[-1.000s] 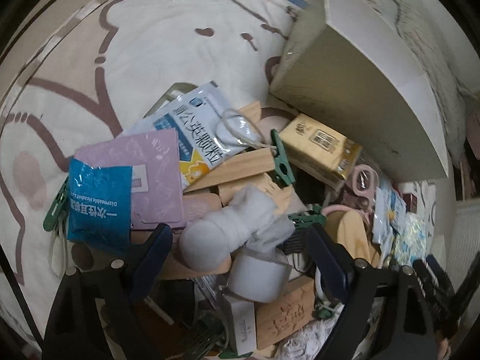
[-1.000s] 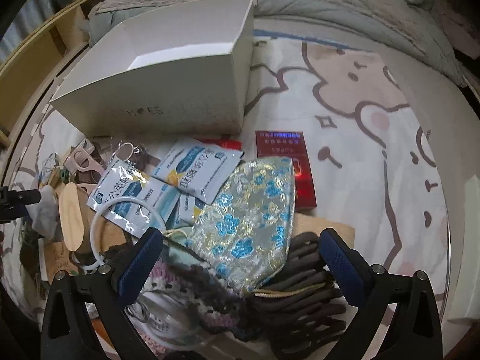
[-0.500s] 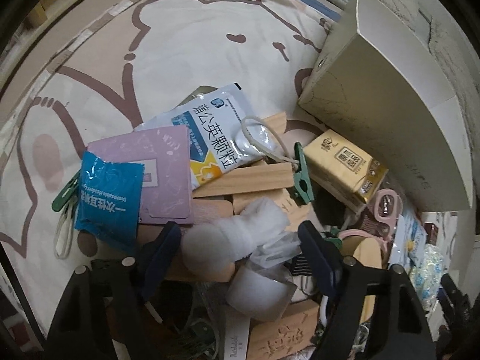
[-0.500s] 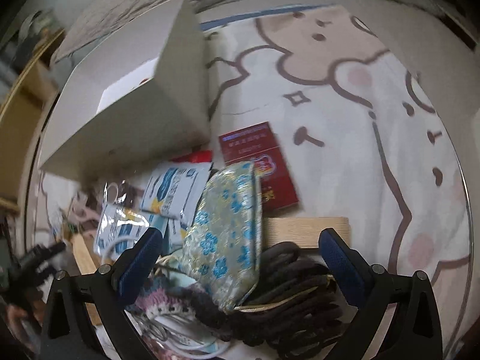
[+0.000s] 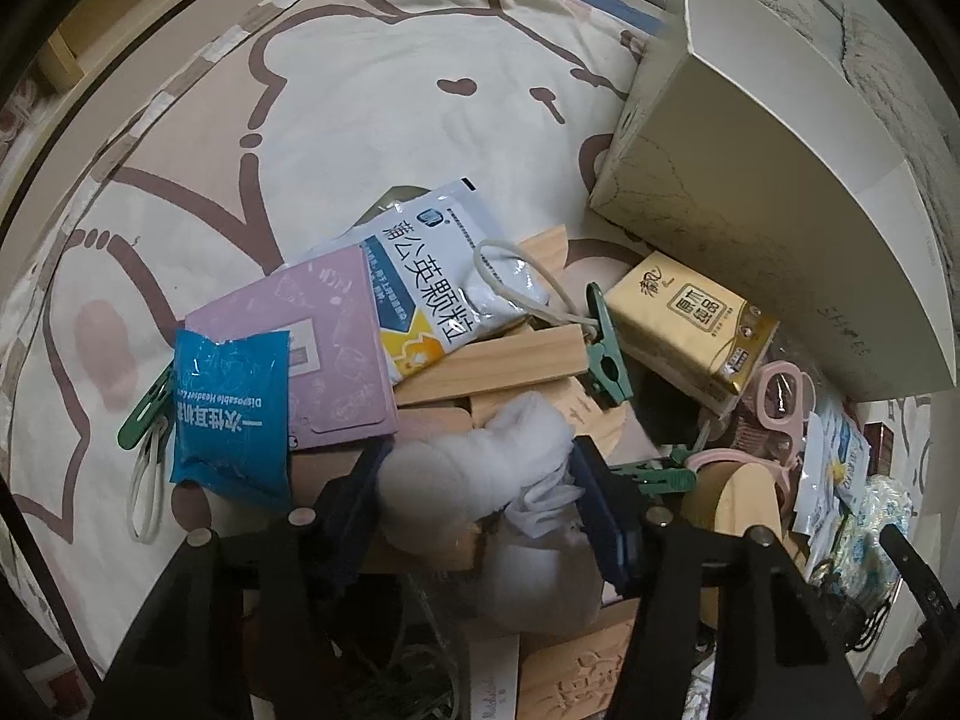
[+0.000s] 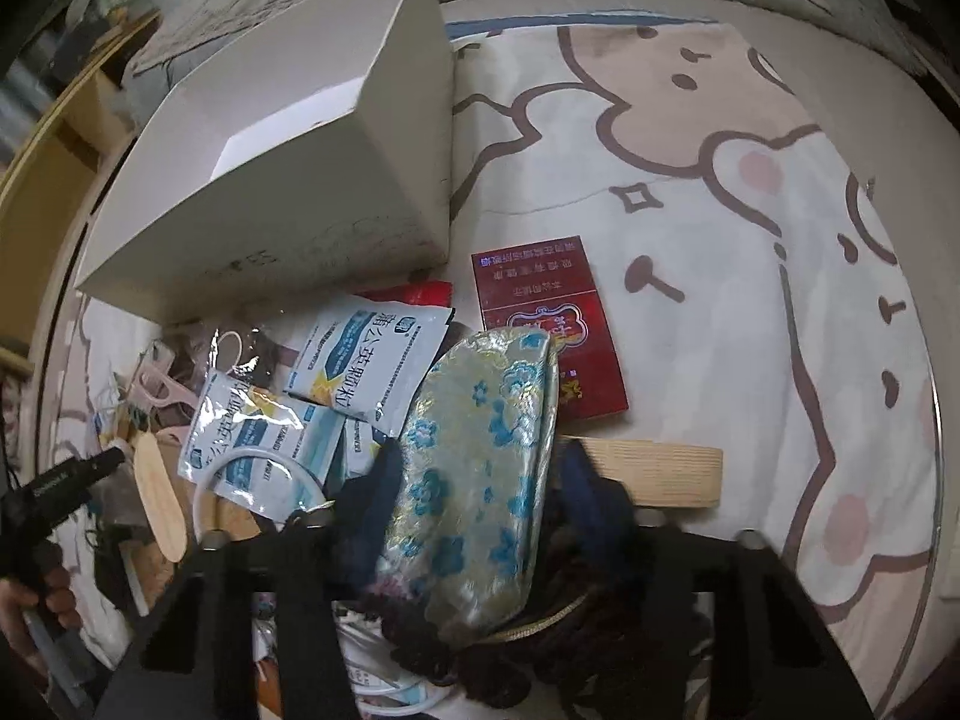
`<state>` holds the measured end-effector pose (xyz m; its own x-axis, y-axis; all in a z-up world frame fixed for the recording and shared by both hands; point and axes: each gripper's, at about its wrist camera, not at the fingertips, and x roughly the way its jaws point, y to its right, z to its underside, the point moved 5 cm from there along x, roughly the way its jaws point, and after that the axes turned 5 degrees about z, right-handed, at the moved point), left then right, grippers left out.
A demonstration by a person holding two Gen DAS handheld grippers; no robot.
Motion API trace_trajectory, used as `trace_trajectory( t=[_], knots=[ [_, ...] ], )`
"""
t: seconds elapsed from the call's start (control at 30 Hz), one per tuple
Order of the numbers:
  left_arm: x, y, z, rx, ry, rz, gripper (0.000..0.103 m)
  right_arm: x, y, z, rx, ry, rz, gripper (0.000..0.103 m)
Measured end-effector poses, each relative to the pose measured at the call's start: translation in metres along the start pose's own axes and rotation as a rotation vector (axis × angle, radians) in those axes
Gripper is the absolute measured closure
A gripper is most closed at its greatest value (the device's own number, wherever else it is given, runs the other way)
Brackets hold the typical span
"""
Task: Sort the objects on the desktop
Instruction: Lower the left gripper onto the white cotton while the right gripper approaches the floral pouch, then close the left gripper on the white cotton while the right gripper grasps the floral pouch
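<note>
Both my grippers are closed on soft things in the pile.

My left gripper (image 5: 477, 495) pinches the white wad (image 5: 474, 462); beyond it lie wood blocks (image 5: 498, 360), a blue packet (image 5: 231, 408) and a sachet (image 5: 432, 282); my right gripper (image 6: 480, 480) clasps the floral pouch (image 6: 480, 456), with a red pack (image 6: 546, 324) past it; farthest, the open white box (image 6: 288, 180) on the bedsheet (image 6: 750, 300).
</note>
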<state>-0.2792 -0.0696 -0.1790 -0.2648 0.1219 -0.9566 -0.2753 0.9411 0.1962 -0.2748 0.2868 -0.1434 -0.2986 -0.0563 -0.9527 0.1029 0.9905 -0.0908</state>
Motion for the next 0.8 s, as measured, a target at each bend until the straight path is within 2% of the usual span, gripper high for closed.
trace_trajectory(
  t=[0.07, 0.13, 0.2, 0.33, 0.37, 0.53, 0.8],
  knots=[
    [-0.002, 0.001, -0.002, -0.004, -0.004, 0.011, 0.046, 0.001, 0.001, 0.000, 0.002, -0.006, -0.007, 0.071],
    [-0.004, -0.001, -0.002, -0.007, -0.007, 0.022, 0.047, -0.001, 0.002, 0.000, 0.019, -0.013, -0.036, 0.087],
    [-0.005, 0.000, -0.002, -0.004, -0.007, 0.028, 0.049, -0.007, 0.002, -0.003, 0.032, 0.002, -0.071, 0.095],
    [-0.008, -0.002, -0.001, 0.001, -0.006, 0.043, 0.051, -0.019, -0.002, -0.010, 0.032, 0.049, -0.102, 0.098],
    [-0.010, -0.003, -0.001, 0.001, -0.006, 0.048, 0.057, -0.022, -0.003, -0.010, 0.031, 0.058, -0.104, 0.098],
    [-0.012, 0.000, -0.005, 0.007, -0.002, 0.071, 0.064, -0.037, -0.007, -0.017, 0.027, 0.114, -0.125, 0.098],
    [-0.016, 0.001, -0.007, 0.012, 0.009, 0.097, 0.069, -0.063, -0.016, -0.022, 0.026, 0.189, -0.177, 0.098]
  ],
)
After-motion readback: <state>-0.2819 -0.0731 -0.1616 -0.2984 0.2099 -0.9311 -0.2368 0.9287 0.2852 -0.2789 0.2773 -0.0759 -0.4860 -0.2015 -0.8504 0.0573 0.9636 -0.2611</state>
